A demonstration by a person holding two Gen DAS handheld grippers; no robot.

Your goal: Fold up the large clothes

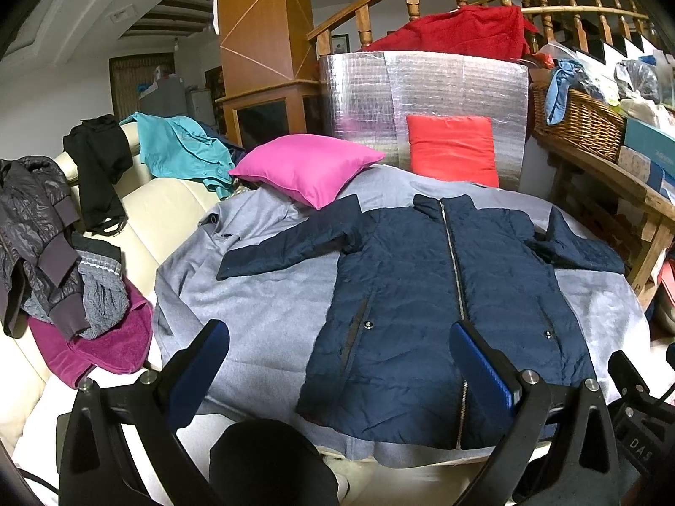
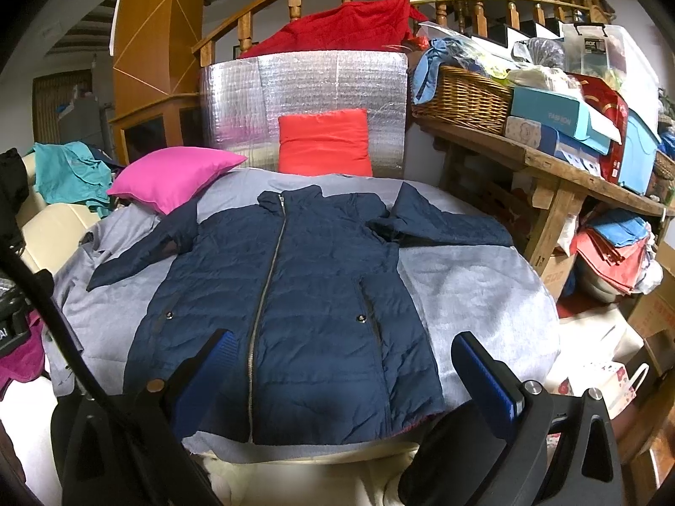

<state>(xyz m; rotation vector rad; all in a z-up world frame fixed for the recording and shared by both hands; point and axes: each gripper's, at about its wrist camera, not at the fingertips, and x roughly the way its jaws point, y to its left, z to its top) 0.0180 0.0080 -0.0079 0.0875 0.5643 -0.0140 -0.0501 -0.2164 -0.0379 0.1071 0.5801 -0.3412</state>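
A navy quilted jacket (image 1: 417,295) (image 2: 291,295) lies flat and zipped on a grey cloth (image 1: 261,295) (image 2: 472,278), with both sleeves spread out to the sides and its collar at the far end. My left gripper (image 1: 337,358) hovers open above the jacket's near hem, slightly left of the zip, with nothing between its blue pads. My right gripper (image 2: 346,371) is open too, over the jacket's lower right part near the hem. Neither gripper touches the fabric.
A pink cushion (image 1: 308,168) and a red cushion (image 1: 453,149) sit beyond the collar against a silver foil panel (image 1: 422,84). Clothes are piled on a cream sofa (image 1: 168,206) at left. A cluttered wooden bench (image 2: 548,160) with a wicker basket (image 2: 460,97) stands at right.
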